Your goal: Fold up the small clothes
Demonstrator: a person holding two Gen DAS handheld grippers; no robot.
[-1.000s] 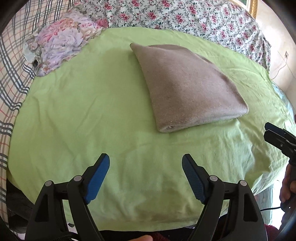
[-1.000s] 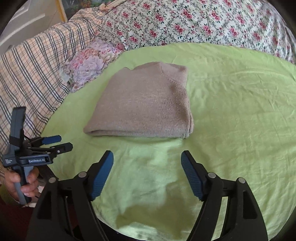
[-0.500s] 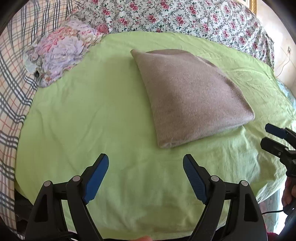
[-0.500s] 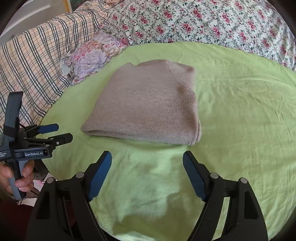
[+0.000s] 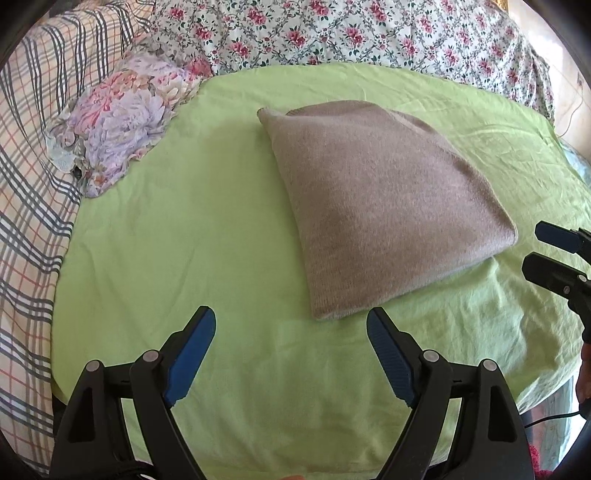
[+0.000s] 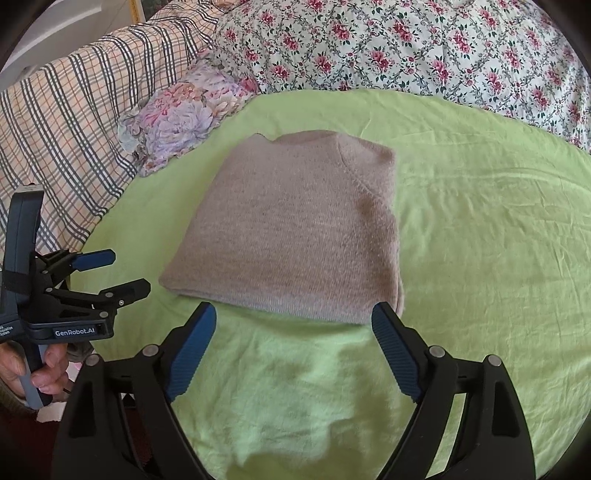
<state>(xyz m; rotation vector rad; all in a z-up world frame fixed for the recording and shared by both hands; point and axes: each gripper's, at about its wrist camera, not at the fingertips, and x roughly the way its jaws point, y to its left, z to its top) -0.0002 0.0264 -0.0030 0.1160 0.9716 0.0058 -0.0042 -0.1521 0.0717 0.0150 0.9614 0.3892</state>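
A folded taupe knit sweater (image 5: 380, 206) lies flat on the light green sheet (image 5: 192, 236); it also shows in the right wrist view (image 6: 295, 229). My left gripper (image 5: 290, 321) is open and empty, just short of the sweater's near corner. My right gripper (image 6: 293, 314) is open and empty, its fingertips level with the sweater's near folded edge. In the right wrist view the left gripper (image 6: 122, 269) shows at the left, open. In the left wrist view the right gripper (image 5: 543, 247) shows at the right edge, open.
A pastel floral cloth bundle (image 5: 122, 114) lies at the sheet's far left corner. A plaid blanket (image 5: 26, 184) runs along the left and a rose-print duvet (image 5: 369, 33) along the back. The sheet's front edge (image 5: 332, 469) drops off just below my fingers.
Both grippers have moved forward toward the sweater, which now looks larger and nearer in both views. Both stay open. The sweater has not moved.
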